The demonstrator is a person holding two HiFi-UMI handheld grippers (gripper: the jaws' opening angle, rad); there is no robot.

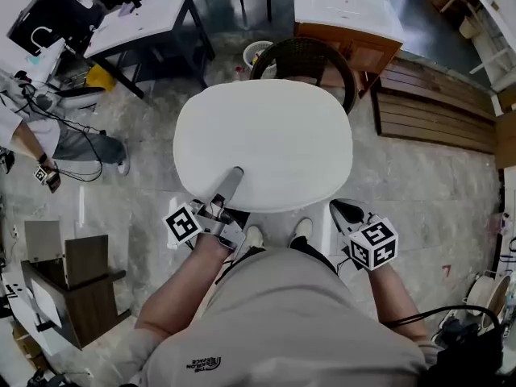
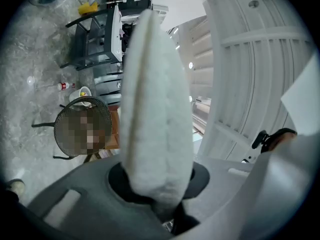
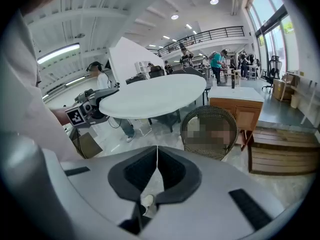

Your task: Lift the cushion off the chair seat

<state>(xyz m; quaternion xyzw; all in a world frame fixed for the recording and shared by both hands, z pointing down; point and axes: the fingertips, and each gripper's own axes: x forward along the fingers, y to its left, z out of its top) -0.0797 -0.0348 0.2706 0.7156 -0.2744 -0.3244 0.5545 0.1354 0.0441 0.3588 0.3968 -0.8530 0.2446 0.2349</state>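
Observation:
A white rounded cushion (image 1: 262,143) hangs in the air above a dark wicker chair (image 1: 302,55), hiding most of its seat. My left gripper (image 1: 235,172) is shut on the cushion's near left edge. In the left gripper view the cushion (image 2: 155,114) stands edge-on, pinched in that gripper (image 2: 157,194), with the chair (image 2: 62,116) lower left. My right gripper (image 1: 345,210) sits just off the cushion's near right edge, shut and empty. The right gripper view shows that gripper (image 3: 157,154) with its tips meeting, the cushion (image 3: 152,95) level, and the chair (image 3: 210,115) beneath.
A wooden cabinet with a white top (image 1: 347,14) stands behind the chair, a slatted wooden platform (image 1: 435,107) to the right, and a dark-framed table (image 1: 141,18) at the back left. A seated person (image 1: 48,143) is at the left, with a small wooden stand (image 1: 68,276) near them.

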